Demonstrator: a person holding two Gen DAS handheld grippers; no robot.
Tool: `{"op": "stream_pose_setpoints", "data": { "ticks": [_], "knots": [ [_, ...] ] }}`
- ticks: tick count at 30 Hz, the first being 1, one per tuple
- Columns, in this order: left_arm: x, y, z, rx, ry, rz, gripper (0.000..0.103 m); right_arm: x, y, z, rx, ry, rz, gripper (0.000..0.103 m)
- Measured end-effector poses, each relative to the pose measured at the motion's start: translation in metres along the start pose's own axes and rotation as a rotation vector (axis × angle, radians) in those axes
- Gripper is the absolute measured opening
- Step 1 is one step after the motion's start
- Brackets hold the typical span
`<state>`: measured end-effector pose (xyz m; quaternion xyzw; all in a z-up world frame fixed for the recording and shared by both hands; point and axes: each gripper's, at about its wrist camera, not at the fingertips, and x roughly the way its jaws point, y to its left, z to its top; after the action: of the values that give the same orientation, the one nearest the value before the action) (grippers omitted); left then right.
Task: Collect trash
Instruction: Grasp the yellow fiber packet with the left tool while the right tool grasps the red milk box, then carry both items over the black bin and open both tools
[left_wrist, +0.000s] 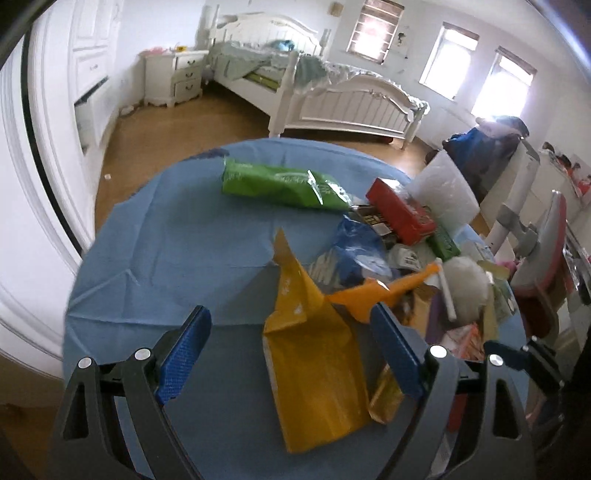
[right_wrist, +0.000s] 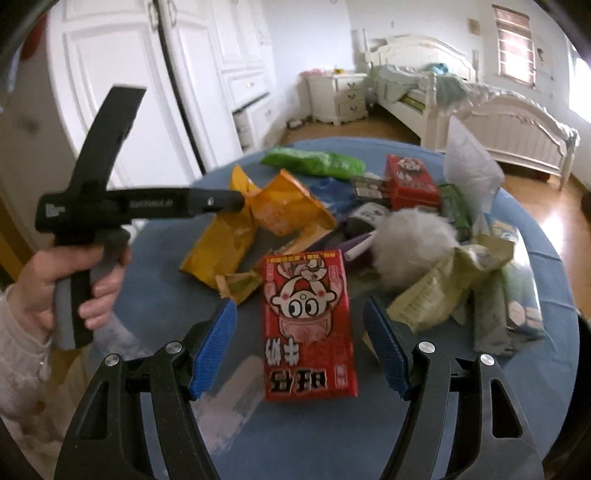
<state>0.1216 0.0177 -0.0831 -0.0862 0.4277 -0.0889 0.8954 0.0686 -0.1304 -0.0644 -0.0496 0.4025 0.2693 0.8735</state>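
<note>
We have the left gripper (left_wrist: 291, 345) with fingers spread wide and empty, straddling the yellow snack bag (left_wrist: 314, 373) near the desk's (left_wrist: 166, 240) near edge. The right gripper (right_wrist: 301, 347) is moderately open, also holding nothing, around the red snack box (right_wrist: 308, 325) at the near edge. The rest of the trash is piled toward the right edge. We judge each should settle lower before closing: bag gripped at its crumpled body, box across its narrow sides, so that neither slips.
</note>
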Motion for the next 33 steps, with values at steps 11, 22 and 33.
{"op": "stream_pose_setpoints", "data": {
  "ticks": [11,22,33],
  "knots": [
    [0.0,0.014,-0.011,0.012,0.023,-0.026,0.028,-0.005,-0.007,-0.003,0.051,-0.029,0.018,0.053],
    [-0.076,-0.044,0.016,0.089,-0.17,-0.123,0.028,-0.076,-0.043,0.0,0.166,-0.265,0.005,0.053],
    [-0.034,-0.208,0.034,0.265,-0.147,-0.379,0.028,-0.144,-0.156,-0.04,0.28,-0.385,-0.433,0.053]
  ]
}}
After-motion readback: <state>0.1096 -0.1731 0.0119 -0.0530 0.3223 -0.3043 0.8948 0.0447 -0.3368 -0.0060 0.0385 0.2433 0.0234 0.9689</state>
